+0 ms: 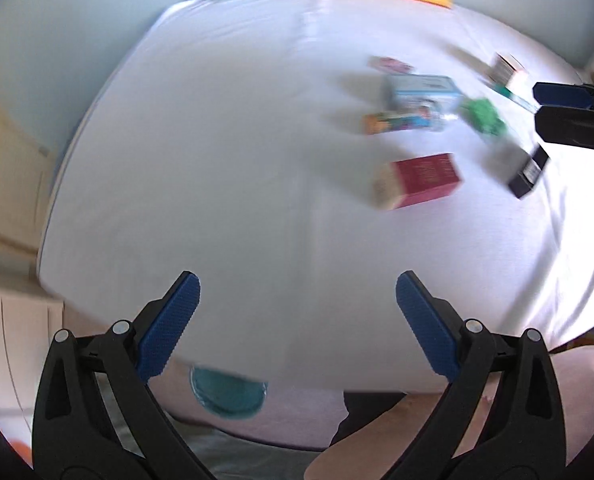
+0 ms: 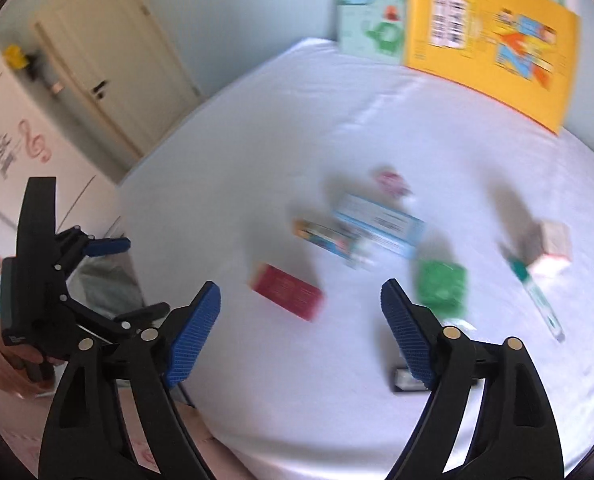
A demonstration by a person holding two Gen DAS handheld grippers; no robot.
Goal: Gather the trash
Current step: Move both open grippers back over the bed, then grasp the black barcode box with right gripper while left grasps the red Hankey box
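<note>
Trash lay scattered on white bed sheet (image 2: 257, 380), centre to right of frame in right wrist view. Right gripper (image 2: 301, 332) wide open, nothing between pads. Red box (image 2: 288, 295) sat just above gap between fingers, nearest piece, long axis running upper left to lower right. Green wrapper (image 2: 441, 284) just above right finger; black box (image 2: 407, 382) partly hidden behind it. Left gripper (image 1: 297, 328) also wide, empty, well apart from litter in upper right of its view. Right hand judged nearer. Labels too blurred to read.
</note>
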